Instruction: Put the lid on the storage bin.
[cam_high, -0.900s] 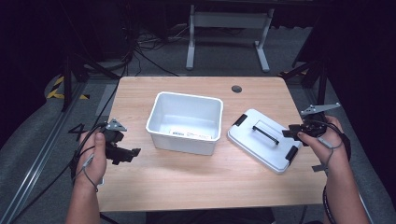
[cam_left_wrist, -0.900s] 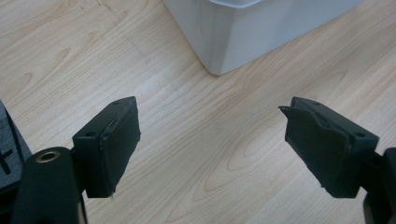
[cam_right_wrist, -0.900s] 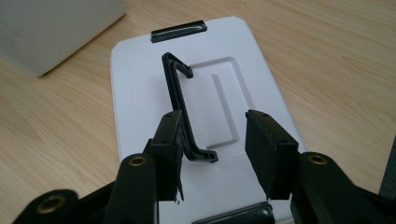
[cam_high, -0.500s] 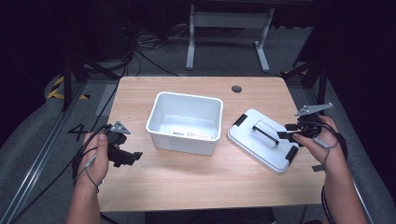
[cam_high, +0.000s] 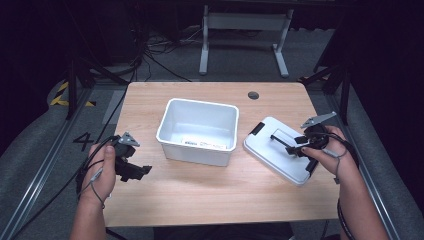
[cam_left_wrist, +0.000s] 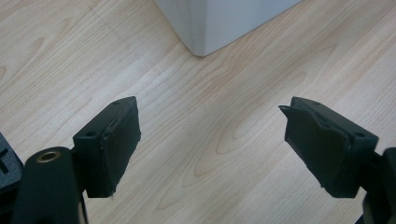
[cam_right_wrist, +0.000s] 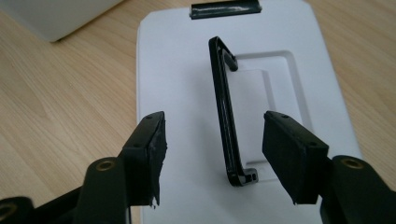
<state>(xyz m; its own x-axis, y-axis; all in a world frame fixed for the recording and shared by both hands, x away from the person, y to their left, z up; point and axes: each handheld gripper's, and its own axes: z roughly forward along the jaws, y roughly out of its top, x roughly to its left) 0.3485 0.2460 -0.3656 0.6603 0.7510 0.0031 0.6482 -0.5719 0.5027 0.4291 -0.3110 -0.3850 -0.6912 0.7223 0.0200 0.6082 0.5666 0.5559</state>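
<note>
A white open bin (cam_high: 199, 131) stands in the middle of the wooden table (cam_high: 200, 190). To its right lies a white lid (cam_high: 280, 150) with a black handle (cam_right_wrist: 226, 112) and a black latch (cam_right_wrist: 225, 9). My right gripper (cam_high: 296, 148) hovers open over the lid, its jaws either side of the handle's near end (cam_right_wrist: 212, 156). My left gripper (cam_high: 136, 170) is open above bare wood at the left of the bin, whose corner (cam_left_wrist: 210, 23) shows ahead of the jaws (cam_left_wrist: 212, 149).
A round grommet (cam_high: 253, 95) sits near the table's far edge. Cables trail from both grippers. Beyond the table are a grey floor, metal stand legs (cam_high: 245, 30) and loose cables (cam_high: 150, 55).
My right gripper has moved left and forward onto the lid, over the handle. My left gripper has shifted slightly right and toward the near edge.
</note>
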